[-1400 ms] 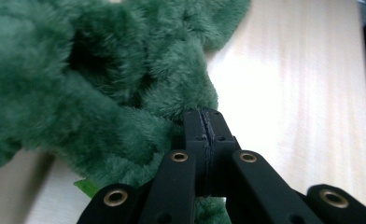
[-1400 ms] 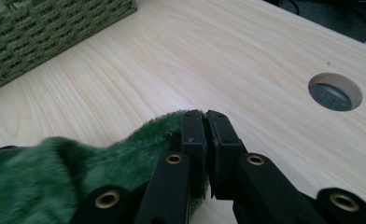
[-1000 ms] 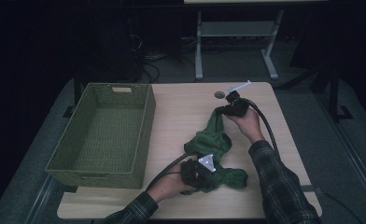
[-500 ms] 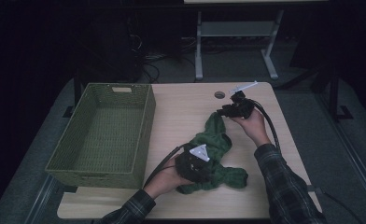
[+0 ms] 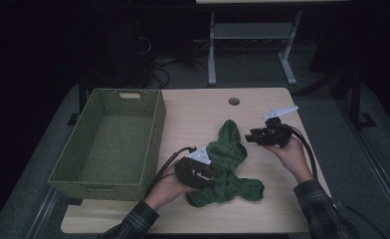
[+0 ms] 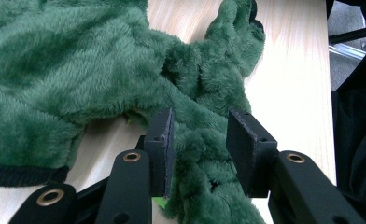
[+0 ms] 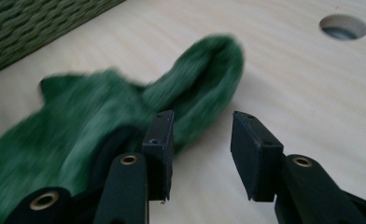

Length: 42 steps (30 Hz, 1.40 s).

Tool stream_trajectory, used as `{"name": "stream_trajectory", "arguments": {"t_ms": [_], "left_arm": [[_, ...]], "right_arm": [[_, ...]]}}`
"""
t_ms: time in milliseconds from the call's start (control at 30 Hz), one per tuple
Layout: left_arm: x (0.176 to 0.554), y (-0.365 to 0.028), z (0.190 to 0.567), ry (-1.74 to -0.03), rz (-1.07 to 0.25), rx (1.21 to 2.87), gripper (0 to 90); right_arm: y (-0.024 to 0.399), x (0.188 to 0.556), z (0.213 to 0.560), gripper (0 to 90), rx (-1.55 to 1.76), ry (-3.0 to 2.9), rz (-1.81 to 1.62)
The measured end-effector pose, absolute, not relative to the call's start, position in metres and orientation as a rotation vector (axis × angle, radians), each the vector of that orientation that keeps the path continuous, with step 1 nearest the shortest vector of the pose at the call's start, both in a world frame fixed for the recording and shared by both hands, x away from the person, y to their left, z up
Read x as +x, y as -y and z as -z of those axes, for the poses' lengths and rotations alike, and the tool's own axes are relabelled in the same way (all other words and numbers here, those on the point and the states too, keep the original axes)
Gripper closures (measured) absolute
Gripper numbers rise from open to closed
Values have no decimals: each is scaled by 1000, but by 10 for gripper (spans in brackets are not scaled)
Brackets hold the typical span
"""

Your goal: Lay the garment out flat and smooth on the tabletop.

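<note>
Left gripper view is looking along the left gripper (image 6: 200,140), nearest to the person. Its jaws have just been opening, and a fuzzy fold of the green fleece top (image 6: 78,70) is sitting loose between them, so they are letting go, not squeezing. This view is also showing a black cuff edge at the bottom left, which is too small to pick out from above.

Right gripper view is showing the right gripper (image 7: 202,144) a little farther out. Its jaws have been opening too, and they are standing apart over bare wood with nothing between them (the fleece is lying just beside one jaw, a bit blurry). Beyond them, a round hole (image 7: 343,26) is showing in the table.

High view is showing the whole job. The top (image 5: 228,159) is lying bunched up on the table (image 5: 198,114), between the left gripper (image 5: 214,175) and the right gripper (image 5: 247,137). The green basket (image 5: 155,129) is standing near it, at the left, with nothing in it.

I am guessing the top is meant for the basket. If so, the job is just starting: no hand is holding the top, and picking it up, carrying it over and dropping it in are all waiting to be done.
</note>
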<state>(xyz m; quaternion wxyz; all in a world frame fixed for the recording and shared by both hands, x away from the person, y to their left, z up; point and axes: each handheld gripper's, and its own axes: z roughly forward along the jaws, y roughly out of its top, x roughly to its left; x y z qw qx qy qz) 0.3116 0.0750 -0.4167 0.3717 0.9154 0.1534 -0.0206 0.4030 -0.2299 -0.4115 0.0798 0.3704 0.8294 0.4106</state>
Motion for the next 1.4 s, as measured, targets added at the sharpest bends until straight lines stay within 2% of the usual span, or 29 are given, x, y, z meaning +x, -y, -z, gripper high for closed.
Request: {"name": "stream_trajectory", "arguments": {"t_ms": [167,800,1000,1267,1333,1400], "left_arm": [[307,-74,418,-391,55,2355,612],[297,-76,421,-409,29,2365,625],[296,-70,422,-402,23,2365,634],[294,-62,425,-376,20,2384,646],[294,-60,427,-370,19,2387,650],[295,-59,428,-367,20,2395,654]], "right_arm": [[243,366,417,590,1084,-2488,-1249],[263,269,436,578,1063,-2539,-1257],[262,253,447,570,1075,-2577,-1258],[254,256,459,560,1098,-2635,-1233],[252,258,461,593,1094,-2647,-1239],[250,259,462,685,1086,-2658,-1248]]}}
